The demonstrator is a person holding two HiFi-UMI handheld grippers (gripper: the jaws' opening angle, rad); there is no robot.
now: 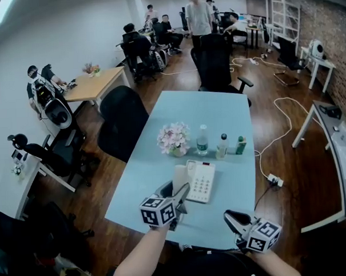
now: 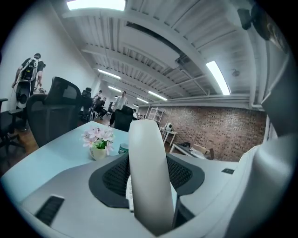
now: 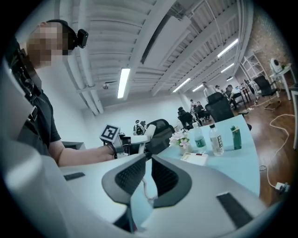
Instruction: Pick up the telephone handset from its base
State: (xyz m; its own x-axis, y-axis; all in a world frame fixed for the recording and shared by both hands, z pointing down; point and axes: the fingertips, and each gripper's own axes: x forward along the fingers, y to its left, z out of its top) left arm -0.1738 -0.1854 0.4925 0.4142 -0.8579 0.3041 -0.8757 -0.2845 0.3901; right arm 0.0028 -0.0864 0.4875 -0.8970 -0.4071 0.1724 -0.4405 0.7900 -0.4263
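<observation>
The white telephone handset point(image 2: 146, 162) stands upright between my left gripper's point(image 2: 151, 204) jaws, which are shut on it. In the head view that gripper point(image 1: 181, 192) holds the handset point(image 1: 180, 179) lifted just left of the white base point(image 1: 202, 182) with its keypad, on the light blue table point(image 1: 229, 115). The right gripper view shows the left gripper point(image 3: 139, 139) in the air with the handset point(image 3: 150, 130), and a coiled cord point(image 3: 148, 188) hanging below. My right gripper point(image 1: 229, 217) hovers near the table's front edge, its jaws point(image 3: 145, 160) together with nothing in them.
Behind the base stand a pot of pink flowers point(image 1: 174, 139), two clear bottles point(image 1: 202, 140) point(image 1: 221, 145) and a small green bottle point(image 1: 241, 145). Black office chairs point(image 1: 123, 122) point(image 1: 215, 61) sit at the table's left and far end. People occupy the back of the room.
</observation>
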